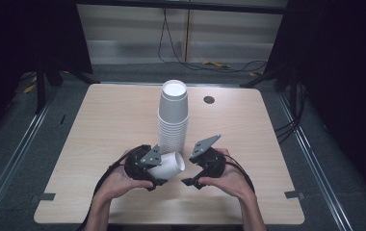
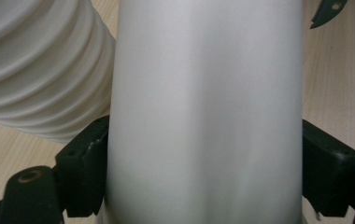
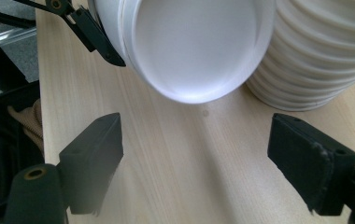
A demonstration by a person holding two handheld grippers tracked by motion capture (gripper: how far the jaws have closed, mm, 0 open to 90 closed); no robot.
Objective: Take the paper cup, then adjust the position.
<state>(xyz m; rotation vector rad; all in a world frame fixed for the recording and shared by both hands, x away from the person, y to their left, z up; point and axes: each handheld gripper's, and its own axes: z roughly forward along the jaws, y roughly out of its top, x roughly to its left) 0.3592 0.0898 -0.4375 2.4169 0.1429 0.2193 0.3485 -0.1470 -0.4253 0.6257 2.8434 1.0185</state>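
A tall stack of white paper cups (image 1: 173,120) stands upside down at the table's centre; its ribbed rims appear again (image 2: 40,84) (image 3: 325,56). My left gripper (image 1: 161,169) (image 2: 206,172) is shut on a single white cup (image 1: 167,166) (image 2: 206,112) that lies sideways just in front of the stack, its wide round end turned to the right. My right gripper (image 1: 189,169) (image 3: 201,158) is open, a short way from that round end (image 3: 194,46), with bare wood between its jaws.
The light wooden table (image 1: 99,144) has a small black round insert (image 1: 209,99) behind the stack to the right. Both of the person's hands rest near the front edge. Cables lie on the floor beyond the table.
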